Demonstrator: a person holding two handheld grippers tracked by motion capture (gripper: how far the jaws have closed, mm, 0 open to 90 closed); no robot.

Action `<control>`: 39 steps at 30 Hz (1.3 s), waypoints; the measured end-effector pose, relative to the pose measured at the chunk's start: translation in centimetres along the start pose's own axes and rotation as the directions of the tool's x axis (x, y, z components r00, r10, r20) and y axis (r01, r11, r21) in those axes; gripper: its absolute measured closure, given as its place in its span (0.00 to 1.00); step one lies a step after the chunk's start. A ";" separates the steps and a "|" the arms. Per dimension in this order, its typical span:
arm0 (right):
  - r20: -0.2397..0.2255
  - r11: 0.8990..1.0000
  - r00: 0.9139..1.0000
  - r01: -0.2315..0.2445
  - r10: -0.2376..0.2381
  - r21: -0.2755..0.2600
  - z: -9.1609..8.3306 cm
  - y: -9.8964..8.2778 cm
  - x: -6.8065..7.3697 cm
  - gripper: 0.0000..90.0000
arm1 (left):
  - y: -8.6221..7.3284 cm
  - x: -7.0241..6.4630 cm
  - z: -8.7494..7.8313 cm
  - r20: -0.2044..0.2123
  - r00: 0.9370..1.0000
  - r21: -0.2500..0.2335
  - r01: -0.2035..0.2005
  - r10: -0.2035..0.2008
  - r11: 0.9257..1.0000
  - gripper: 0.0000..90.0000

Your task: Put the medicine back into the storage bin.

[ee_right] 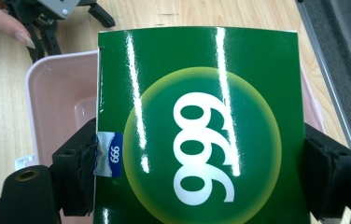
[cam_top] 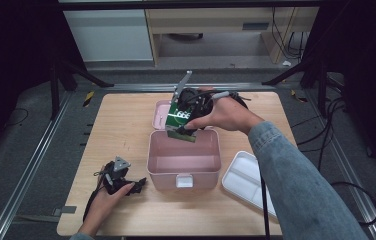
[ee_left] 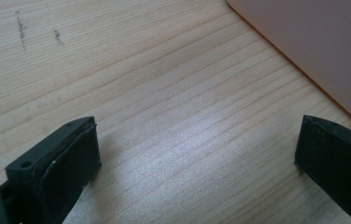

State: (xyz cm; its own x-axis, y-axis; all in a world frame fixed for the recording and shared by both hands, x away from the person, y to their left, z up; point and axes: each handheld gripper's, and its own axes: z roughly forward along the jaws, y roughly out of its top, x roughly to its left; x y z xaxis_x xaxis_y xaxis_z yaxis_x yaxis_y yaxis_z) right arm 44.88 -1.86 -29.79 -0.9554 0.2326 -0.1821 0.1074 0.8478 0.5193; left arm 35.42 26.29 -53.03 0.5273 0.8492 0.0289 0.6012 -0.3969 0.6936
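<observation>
**Green box held over the pink bin**

Pale wooden table point(cam_top: 126, 130) carries everything. Nearest, the left gripper point(cam_top: 137, 186) rests on the wood just beside the pink bin point(cam_top: 183, 162), jaws wide apart with nothing between them. Beyond it, the right gripper point(ee_right: 197, 163) clamps the green box point(ee_right: 197, 121) by its two side faces, above the bin's far rim. Glossy card, probably light and easily dented, so the flat sides are the sensible hold; the sheen may let it slip. A white tray point(cam_top: 246, 180) lies to the right, and what may be the pink lid point(cam_top: 162, 114) sits behind
</observation>
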 end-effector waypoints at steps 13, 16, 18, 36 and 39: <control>-0.039 0.998 0.997 0.063 -0.062 0.018 2.5 1.5 1.8 0.19 | 0.0 0.0 0.0 0.001 1.000 -0.001 0.002 -0.002 1.000 0.00; -0.052 0.997 0.996 0.074 -0.073 0.015 3.0 1.6 2.0 0.19 | 0.0 0.0 0.0 0.001 1.000 -0.001 0.001 -0.001 1.000 0.00; -0.061 0.997 0.995 0.078 -0.077 0.013 3.3 1.6 2.2 0.19 | 0.0 0.0 0.0 0.001 1.000 -0.001 0.001 -0.001 1.000 0.00; -0.147 0.991 0.982 0.126 -0.119 0.040 7.2 1.5 3.2 0.19 | 0.0 0.0 0.0 0.001 1.000 -0.001 0.000 0.000 1.000 0.00; -0.154 0.991 0.981 0.128 -0.120 0.043 7.5 1.7 3.3 0.19 | 0.0 0.0 0.0 0.001 1.000 -0.001 -0.001 0.001 1.000 0.00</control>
State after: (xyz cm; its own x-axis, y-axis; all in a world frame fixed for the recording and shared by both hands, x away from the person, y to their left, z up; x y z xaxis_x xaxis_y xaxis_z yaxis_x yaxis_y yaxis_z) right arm 43.97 3.89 -35.77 -0.9923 0.0527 -0.1125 -0.0042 0.8906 0.4548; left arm 35.44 26.29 -53.04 0.5285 0.8485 0.0284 0.6005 -0.3972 0.6940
